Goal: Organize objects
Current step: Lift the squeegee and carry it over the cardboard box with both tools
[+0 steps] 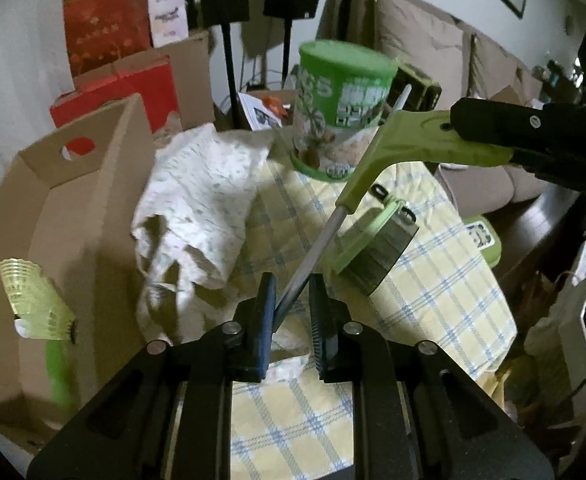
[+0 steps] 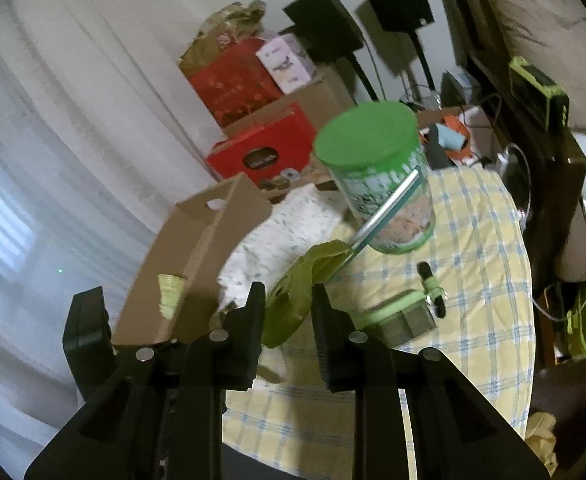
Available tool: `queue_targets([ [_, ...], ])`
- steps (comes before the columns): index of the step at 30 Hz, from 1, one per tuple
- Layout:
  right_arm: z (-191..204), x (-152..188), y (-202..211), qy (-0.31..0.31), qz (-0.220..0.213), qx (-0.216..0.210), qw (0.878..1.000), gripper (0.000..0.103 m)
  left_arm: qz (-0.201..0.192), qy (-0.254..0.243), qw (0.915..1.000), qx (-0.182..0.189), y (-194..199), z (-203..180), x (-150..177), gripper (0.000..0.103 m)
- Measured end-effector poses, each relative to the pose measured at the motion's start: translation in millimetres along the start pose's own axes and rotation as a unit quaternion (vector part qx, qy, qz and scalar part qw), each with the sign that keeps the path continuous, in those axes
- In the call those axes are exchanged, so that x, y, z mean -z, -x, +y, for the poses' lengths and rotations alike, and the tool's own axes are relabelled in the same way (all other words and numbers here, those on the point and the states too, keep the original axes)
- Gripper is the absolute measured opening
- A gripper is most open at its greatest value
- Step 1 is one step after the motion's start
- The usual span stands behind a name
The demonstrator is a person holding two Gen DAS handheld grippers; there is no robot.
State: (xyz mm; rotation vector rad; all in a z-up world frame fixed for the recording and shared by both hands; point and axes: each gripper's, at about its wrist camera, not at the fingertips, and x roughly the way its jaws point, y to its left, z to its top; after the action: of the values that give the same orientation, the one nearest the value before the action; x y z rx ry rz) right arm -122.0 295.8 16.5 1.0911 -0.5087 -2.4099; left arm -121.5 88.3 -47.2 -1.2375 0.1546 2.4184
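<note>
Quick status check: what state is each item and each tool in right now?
Left tool: shut on the metal shaft.
Right tool: shut on the green handle.
Green-handled implement: lifted, held by both tools.
Green-lidded canister: upright, lid on.
Cardboard box: open.
White cloth: crumpled beside the box.

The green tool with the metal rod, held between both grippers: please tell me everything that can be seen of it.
The green tool has an angled lime-green plastic body and a thin silvery metal rod running through its neck. It is held in the air, tilted, above the checked tablecloth. The left gripper is shut on the rod's lower end; the right gripper is shut on the green body. The rod's far tip shows in front of the green-lidded canister. What the tool is for cannot be told.
</note>
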Motion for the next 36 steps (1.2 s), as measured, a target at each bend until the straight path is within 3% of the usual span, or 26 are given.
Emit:
queue_targets([
  [16,90,-34,-13,0.073,0.001,-0.031,0.997,0.019,-0.048,0.063,0.9969,0.005,61,59,-2,0.012],
  [36,185,-45,-97,0.140,0.051,-0.066,0.987,0.019,-0.067,0.142,0.9867,-0.041,93,157,22,0.010],
])
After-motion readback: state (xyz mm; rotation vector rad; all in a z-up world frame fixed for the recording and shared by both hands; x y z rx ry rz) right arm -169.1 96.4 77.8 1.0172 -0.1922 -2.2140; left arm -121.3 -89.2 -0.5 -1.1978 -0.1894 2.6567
